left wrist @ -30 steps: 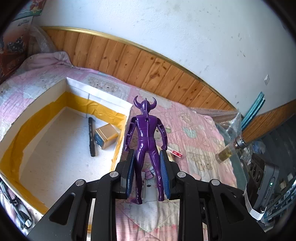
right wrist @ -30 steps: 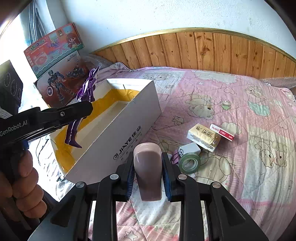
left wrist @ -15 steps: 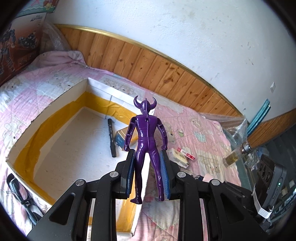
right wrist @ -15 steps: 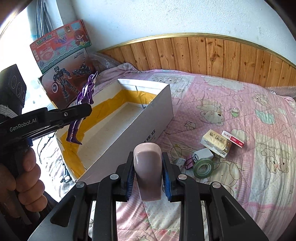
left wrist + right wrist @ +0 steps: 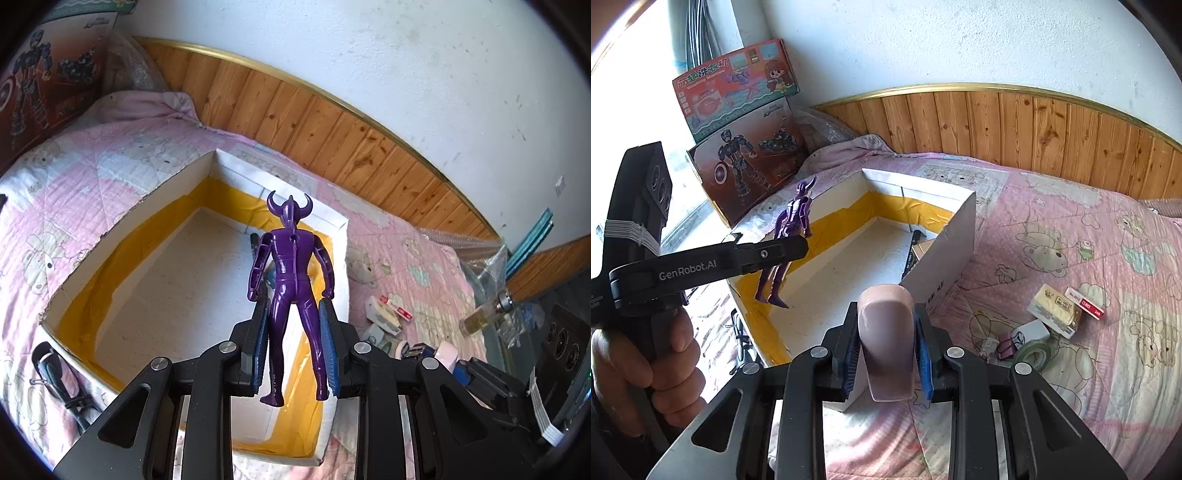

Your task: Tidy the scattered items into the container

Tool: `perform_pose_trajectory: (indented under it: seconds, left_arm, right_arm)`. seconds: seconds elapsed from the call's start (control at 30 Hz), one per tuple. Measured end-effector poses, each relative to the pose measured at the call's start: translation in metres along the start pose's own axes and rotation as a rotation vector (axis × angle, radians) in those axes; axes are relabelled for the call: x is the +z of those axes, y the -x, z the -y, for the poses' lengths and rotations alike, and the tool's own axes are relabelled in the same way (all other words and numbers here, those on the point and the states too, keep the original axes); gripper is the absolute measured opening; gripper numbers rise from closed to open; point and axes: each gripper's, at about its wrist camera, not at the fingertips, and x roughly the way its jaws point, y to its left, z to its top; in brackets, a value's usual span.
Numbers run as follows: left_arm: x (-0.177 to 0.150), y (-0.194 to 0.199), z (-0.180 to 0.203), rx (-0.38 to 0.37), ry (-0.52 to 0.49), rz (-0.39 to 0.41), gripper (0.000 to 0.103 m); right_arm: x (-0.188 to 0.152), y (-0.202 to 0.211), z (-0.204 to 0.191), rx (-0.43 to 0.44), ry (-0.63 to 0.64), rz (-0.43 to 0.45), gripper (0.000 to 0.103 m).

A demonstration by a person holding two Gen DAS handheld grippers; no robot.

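My left gripper (image 5: 293,314) is shut on the legs of a purple horned figure (image 5: 290,258), held upright over the white box with yellow tape lining (image 5: 147,236). The right wrist view shows that same figure (image 5: 792,229) above the box's near-left side. My right gripper (image 5: 886,332) is shut on a rounded pale pink object (image 5: 886,325), just beside the box's near right corner (image 5: 945,258). Inside the box lie a black marker (image 5: 253,240) and a small tin, mostly hidden behind the figure.
On the pink quilt to the box's right lie a yellow packet (image 5: 1054,308), a red-and-white pack (image 5: 1084,302), a green tape roll (image 5: 1032,354), a small white box (image 5: 1030,330) and a binder clip (image 5: 1006,343). Toy boxes (image 5: 746,147) lean at the wall. A black cable (image 5: 62,380) lies left of the box.
Both grippers have moved left toward the box with their loads. The purple figure now hangs over the box's interior, and the pink object has come up to the box's near right corner.
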Motion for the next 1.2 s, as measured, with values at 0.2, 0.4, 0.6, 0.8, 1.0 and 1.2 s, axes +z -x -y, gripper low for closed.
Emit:
perform_pose_trajectory:
  seconds: [0.2,0.4,0.6,0.8,1.0,1.2]
  left_arm:
    - [0.014,0.001,-0.014,-0.006,0.028,-0.02,0.027]
    - [0.032,0.002,-0.018,-0.027,0.035,-0.023,0.027]
    - [0.05,-0.005,-0.02,-0.036,0.026,-0.039,0.027]
    - [0.058,-0.017,-0.031,-0.046,0.05,-0.077,0.027]
    - [0.066,-0.03,-0.041,-0.036,0.066,-0.11,0.027]
    - [0.076,-0.048,-0.05,-0.029,0.095,-0.14,0.027]
  right_arm:
    - [0.005,-0.002,-0.011,0.014,0.003,0.007,0.028]
    - [0.015,-0.001,-0.023,0.024,0.01,0.019,0.028]
    - [0.025,-0.008,-0.03,0.026,0.016,0.007,0.028]
    - [0.033,-0.02,-0.037,0.031,0.02,-0.013,0.028]
    - [0.048,-0.032,-0.045,0.04,0.033,-0.032,0.028]
    - [0.06,-0.051,-0.046,0.055,0.013,-0.085,0.028]
